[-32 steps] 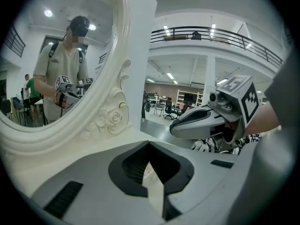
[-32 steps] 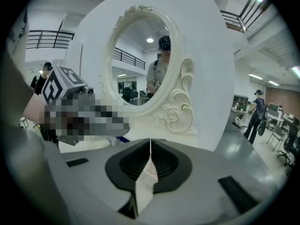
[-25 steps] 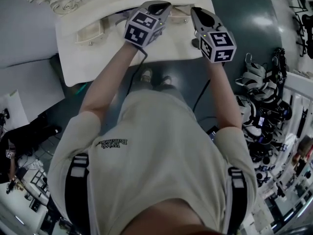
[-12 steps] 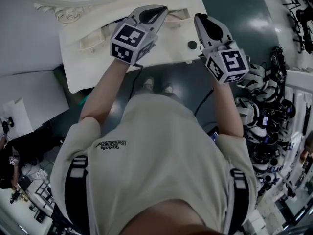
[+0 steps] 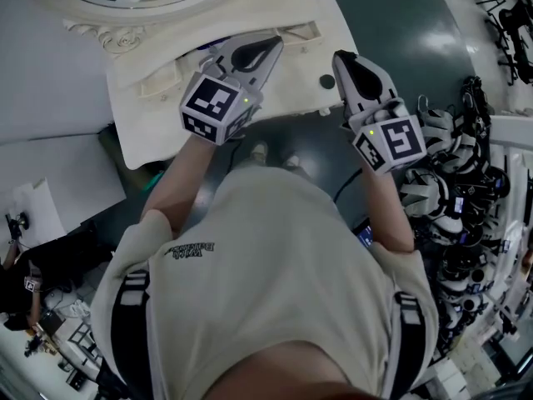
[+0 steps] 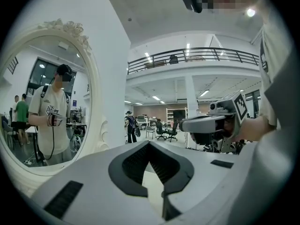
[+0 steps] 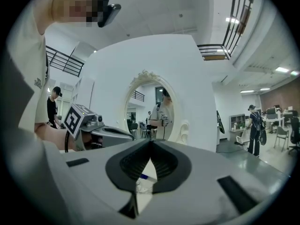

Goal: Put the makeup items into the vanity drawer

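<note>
The white vanity top lies below me, under both grippers. A small dark round item rests on it between the two gripper noses. My left gripper hovers over the middle of the vanity, its pads met at the tip and nothing held. My right gripper hangs over the vanity's right edge, also shut and empty. Through the gap under its pads I see a bit of a blue item. A cream drawer-like frame shows behind the left gripper; its contents are hidden.
An oval mirror in an ornate white frame stands at the back of the vanity. A rack of dark gear crowds the right side. Dark floor lies past the vanity's right edge. People stand far off in the hall.
Both grippers have lifted and drawn back toward my body, away from the vanity top. More of the mirror frame has come into the head view. The jaws look the same.
</note>
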Tool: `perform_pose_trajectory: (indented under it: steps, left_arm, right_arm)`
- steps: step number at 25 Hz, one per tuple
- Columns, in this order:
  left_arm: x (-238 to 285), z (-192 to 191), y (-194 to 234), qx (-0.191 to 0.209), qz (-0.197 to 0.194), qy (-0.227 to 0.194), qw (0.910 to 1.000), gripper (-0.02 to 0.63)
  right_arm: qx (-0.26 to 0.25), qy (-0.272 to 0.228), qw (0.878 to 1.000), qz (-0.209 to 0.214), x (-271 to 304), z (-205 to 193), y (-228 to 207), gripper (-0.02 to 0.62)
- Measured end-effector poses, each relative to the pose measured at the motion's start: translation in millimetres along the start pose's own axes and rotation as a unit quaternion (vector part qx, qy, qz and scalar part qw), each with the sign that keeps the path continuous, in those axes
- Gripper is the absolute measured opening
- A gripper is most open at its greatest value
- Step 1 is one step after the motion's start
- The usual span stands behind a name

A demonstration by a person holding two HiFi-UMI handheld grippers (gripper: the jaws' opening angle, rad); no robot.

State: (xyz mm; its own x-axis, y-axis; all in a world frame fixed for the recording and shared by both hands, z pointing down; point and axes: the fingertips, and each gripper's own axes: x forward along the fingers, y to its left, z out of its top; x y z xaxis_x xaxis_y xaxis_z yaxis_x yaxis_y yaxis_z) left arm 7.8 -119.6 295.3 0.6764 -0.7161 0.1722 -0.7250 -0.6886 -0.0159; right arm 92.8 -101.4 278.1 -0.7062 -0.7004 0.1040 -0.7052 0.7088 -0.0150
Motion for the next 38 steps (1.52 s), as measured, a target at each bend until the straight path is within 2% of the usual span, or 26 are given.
perform_pose_trajectory:
  steps: [10, 17, 38]
  left_arm:
    - [-28.2, -6.7, -19.9, 0.02, -0.016, -0.014, 0.9996, 0.003]
    - [-30.2, -10.4, -21.5, 0.006, -0.023, -0.024, 0.9994, 0.003]
    - [-17.8, -17.9, -20.5, -0.016, -0.026, -0.011, 0.9995, 0.004]
  right_arm:
    - [0.016, -0.008, 1.0, 0.007, -9.7, -6.9, 24.9, 0.005]
    - [0.024, 0.001, 1.0, 0.001, -9.9, -11.5, 25.8, 0.005]
    - [0.05, 0.014, 0.999, 0.006, -7.2, -23.2, 19.2, 0.005]
